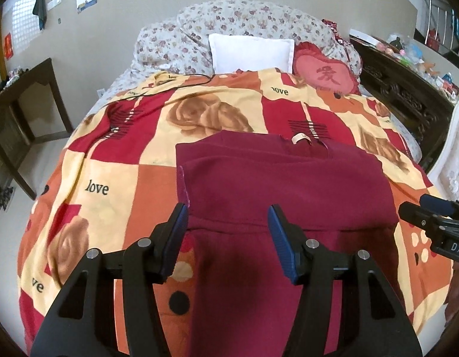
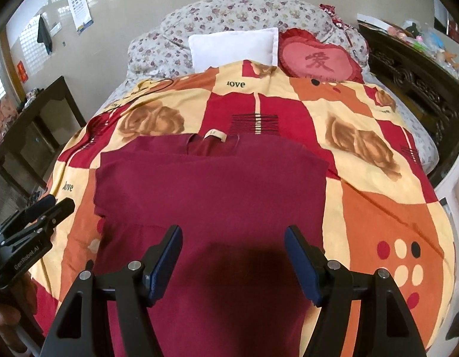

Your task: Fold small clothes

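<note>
A maroon garment (image 1: 277, 184) lies flat on the red, orange and cream quilt (image 1: 104, 178), collar and white label (image 1: 300, 138) at the far end. A folded layer of it ends in a straight edge just past my fingertips. My left gripper (image 1: 228, 209) hovers open over the garment's left part, with nothing between its blue pads. In the right wrist view the same garment (image 2: 211, 184) fills the middle, and my right gripper (image 2: 233, 229) hangs open above it, holding nothing. Each gripper shows in the other's view: the right gripper (image 1: 422, 211) at the right edge, the left gripper (image 2: 51, 205) at the left edge.
A white pillow (image 1: 250, 52), a red heart cushion (image 1: 324, 74) and a floral duvet (image 1: 229, 17) lie at the bed's far end. A black cable (image 1: 175, 84) crosses the quilt. A dark wooden table (image 1: 27, 95) stands left; carved dark furniture (image 1: 402, 89) and a white piece (image 1: 449, 154) stand right.
</note>
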The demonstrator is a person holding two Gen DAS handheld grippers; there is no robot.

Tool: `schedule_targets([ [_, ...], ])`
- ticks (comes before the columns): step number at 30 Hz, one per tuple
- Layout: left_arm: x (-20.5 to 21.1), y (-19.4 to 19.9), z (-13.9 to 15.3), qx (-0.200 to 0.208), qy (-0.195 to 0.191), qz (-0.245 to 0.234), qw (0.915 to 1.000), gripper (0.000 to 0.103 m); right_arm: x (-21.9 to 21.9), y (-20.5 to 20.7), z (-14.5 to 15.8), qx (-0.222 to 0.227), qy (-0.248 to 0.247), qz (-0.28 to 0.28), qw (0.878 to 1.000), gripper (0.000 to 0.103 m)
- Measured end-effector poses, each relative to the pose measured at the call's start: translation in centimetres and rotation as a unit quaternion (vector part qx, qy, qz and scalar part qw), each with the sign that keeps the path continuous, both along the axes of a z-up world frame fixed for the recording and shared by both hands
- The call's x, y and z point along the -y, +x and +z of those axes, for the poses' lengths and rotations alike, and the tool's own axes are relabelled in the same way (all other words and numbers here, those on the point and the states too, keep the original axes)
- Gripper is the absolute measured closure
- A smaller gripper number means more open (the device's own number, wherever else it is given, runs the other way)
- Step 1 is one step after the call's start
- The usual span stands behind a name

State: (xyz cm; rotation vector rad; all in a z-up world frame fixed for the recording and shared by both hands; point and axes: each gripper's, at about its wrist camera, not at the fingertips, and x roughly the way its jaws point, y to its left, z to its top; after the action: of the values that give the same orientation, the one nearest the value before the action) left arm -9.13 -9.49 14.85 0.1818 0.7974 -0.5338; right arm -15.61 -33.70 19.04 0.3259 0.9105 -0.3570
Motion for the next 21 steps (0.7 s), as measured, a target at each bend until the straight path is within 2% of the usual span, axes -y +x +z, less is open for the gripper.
schedule_targets([
  [11,-0.5,-0.9,-0.5,-0.003,0.012,0.001,0.9999,0.047,0.0,-1.4,-1.1,-0.006,0.01,-0.015,1.0,0.034],
  [21,0.0,-1.8,-0.5,-0.011,0.006,-0.004,0.9999,0.047,-0.5,-1.6,-1.3,-0.011,0.017,-0.014,1.0,0.034],
])
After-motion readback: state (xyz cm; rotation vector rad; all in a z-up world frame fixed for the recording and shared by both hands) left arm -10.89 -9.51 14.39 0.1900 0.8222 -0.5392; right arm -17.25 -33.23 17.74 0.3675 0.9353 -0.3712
